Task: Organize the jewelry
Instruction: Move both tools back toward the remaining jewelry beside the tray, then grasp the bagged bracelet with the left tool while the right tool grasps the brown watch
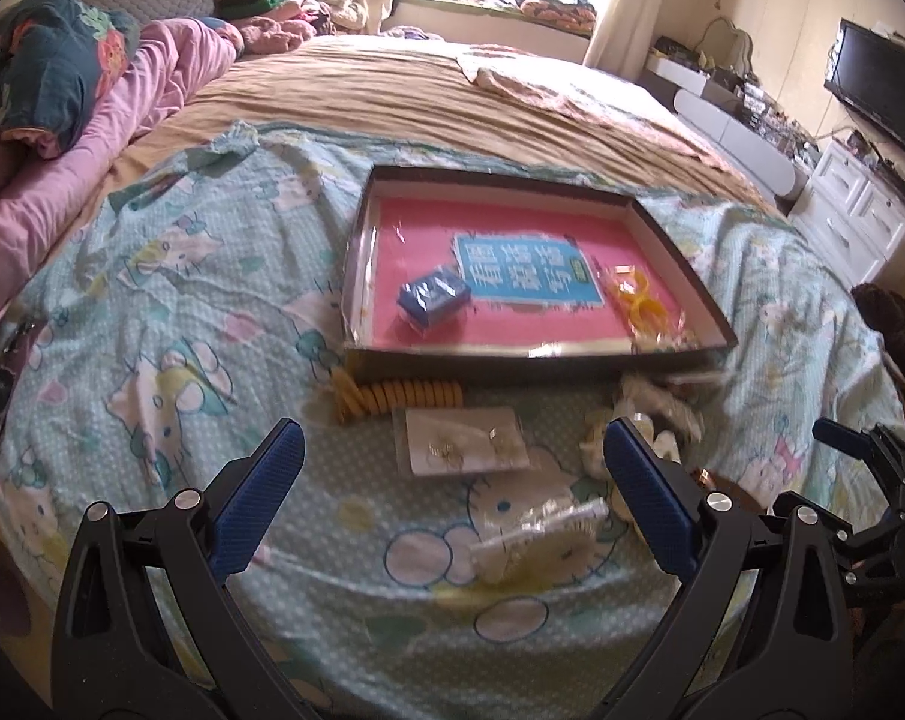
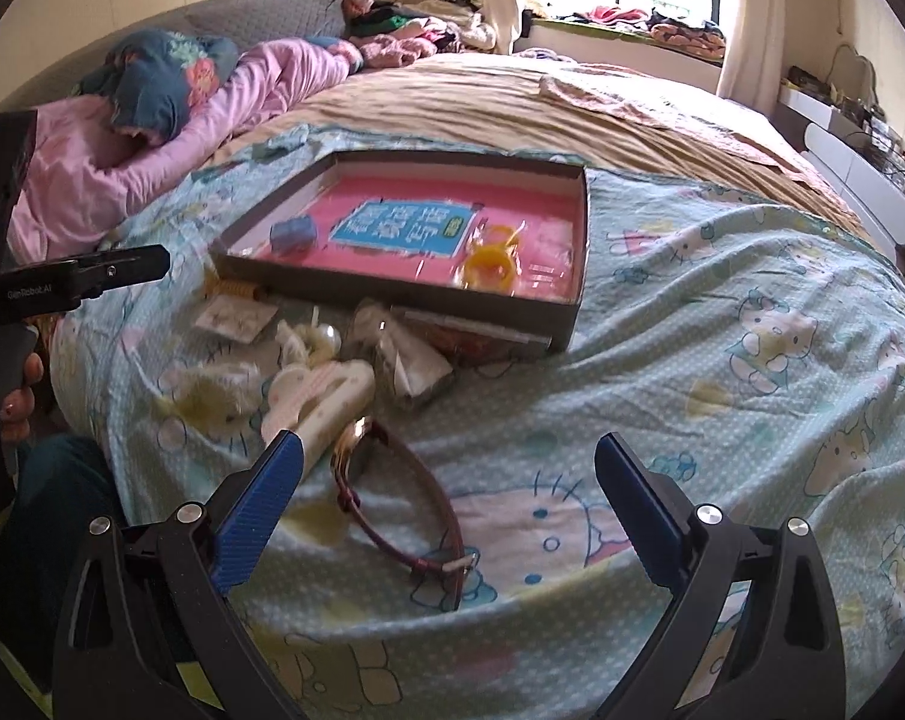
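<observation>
Both grippers are spread and empty: the left gripper (image 1: pixel 452 456) hovers over an earring card (image 1: pixel 464 447), the right gripper (image 2: pixel 449 450) over a maroon-strapped wristwatch (image 2: pixel 392 480). Beyond, on the Hello Kitty sheet (image 2: pixel 722 312), the shallow box (image 1: pixel 686 267) holds a blue case (image 1: pixel 431 297) and yellow bracelets (image 1: pixel 641 294).

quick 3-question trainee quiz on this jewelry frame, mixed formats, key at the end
1. True or false: the small blue box lies inside the shallow tray.
2. Multiple choice: the wristwatch with the dark red strap lies
A) inside the tray
B) on the Hello Kitty sheet, ahead of the right gripper
C) between closed jaws
3. Fill in: the left gripper hangs open above the clear packet with an earring card, and the yellow coil rests against the tray's ____ wall.

Key: 1 true; 2 B; 3 near (front).
</observation>
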Demonstrator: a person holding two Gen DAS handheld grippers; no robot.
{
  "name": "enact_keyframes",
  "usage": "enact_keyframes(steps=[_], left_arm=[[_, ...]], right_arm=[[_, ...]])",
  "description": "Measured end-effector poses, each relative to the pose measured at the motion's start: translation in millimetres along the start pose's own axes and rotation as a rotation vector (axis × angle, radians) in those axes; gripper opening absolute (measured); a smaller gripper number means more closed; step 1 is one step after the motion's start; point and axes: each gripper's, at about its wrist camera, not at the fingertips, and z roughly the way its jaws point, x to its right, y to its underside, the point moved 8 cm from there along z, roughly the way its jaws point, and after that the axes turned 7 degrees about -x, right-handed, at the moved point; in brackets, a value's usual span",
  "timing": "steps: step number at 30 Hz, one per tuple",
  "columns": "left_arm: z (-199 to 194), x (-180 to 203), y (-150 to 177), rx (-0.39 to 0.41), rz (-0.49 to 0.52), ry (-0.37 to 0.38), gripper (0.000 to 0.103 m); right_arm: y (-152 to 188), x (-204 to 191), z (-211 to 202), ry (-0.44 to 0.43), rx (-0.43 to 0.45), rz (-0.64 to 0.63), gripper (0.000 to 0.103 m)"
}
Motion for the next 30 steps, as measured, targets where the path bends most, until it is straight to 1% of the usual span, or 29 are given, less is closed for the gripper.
enact_keyframes(steps=[6,15,18,19,20,22,24,27,28,29,30], left_arm=[[10,5,19,-0.045,0.022,-0.01,0.093],[33,17,47,-0.14,0.077,-0.01,0.093],[39,20,51,-0.153,0.092,-0.01,0.093],[40,21,52,-0.156,0.095,-0.008,0.093],[41,23,53,-0.157,0.097,-0.005,0.093],[44,27,55,-0.161,0.11,-0.002,0.093],[48,31,55,-0.167,0.121,0.0,0.093],[54,36,57,-0.173,0.135,0.001,0.093],[56,38,57,-0.173,0.139,-0.004,0.092],[58,40,57,-0.171,0.141,-0.01,0.089],[60,41,56,-0.168,0.143,-0.017,0.085]], right_arm=[[17,-2,16,-0.001,-0.046,-0.029,0.097],[23,-8,40,-0.01,-0.079,-0.064,0.097],[26,-11,50,-0.016,-0.089,-0.074,0.096],[26,-12,52,-0.016,-0.093,-0.078,0.093],[27,-13,56,-0.013,-0.096,-0.084,0.092],[26,-15,59,-0.006,-0.088,-0.096,0.091],[24,-16,60,-0.011,-0.079,-0.1,0.088],[23,-19,61,-0.018,-0.072,-0.111,0.079],[22,-21,61,-0.023,-0.068,-0.119,0.073],[21,-24,61,-0.029,-0.063,-0.126,0.067],[21,-25,61,-0.035,-0.061,-0.13,0.063]])
